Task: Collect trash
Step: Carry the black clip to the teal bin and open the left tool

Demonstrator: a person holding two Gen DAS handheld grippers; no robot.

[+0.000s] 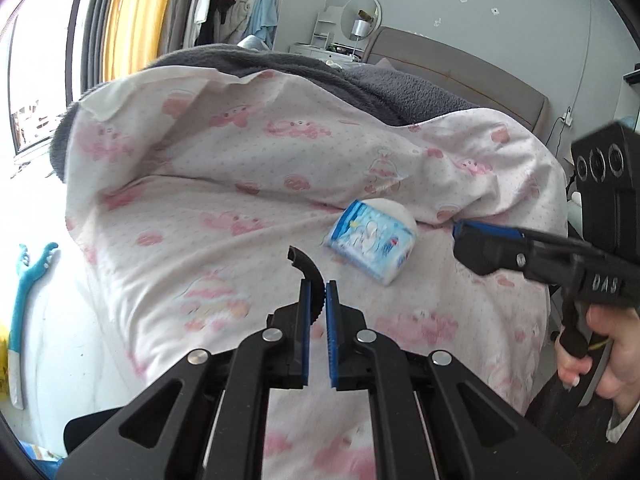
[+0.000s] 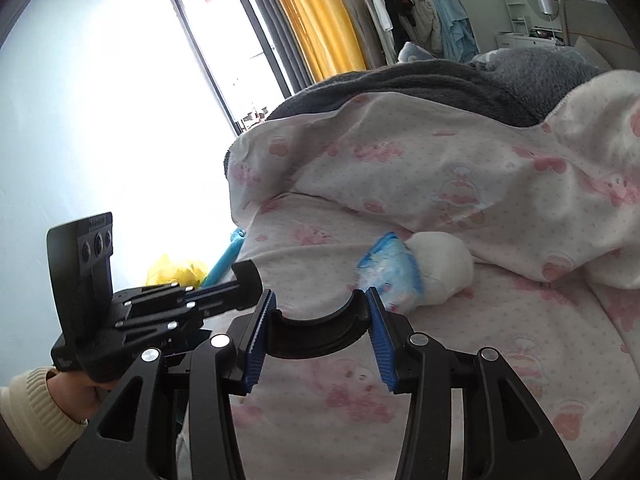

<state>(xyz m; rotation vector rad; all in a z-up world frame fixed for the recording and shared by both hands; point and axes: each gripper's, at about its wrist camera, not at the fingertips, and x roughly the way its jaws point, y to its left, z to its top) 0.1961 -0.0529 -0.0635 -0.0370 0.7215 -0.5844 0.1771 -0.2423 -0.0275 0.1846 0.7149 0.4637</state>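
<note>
the left tongs are pinched together on a thin, curved black strip that sticks up past their blue pads. the right tongs stand partly apart, their pads pressed on the two ends of a black half-ring spanning the gap between them. so both are already loaded.

beyond them, on the pink-printed quilt, lies a blue-and-white tissue pack, with white paper bulging out of its far end. what it is exactly i can't confirm, but it looks like the next bit of trash. from the left tongs it sits ahead and off to the right, well apart. from the right tongs it sits just ahead and slightly right, near the right pad, not touching.

its long axis runs on a diagonal, near end toward the tongs, white end pointing away to the right.

the right tongs are the nearer, by my reading, and their tip in the left view sits just beside the pack. a yellow bag on the floor, left of the bed, may be where trash goes.
</note>
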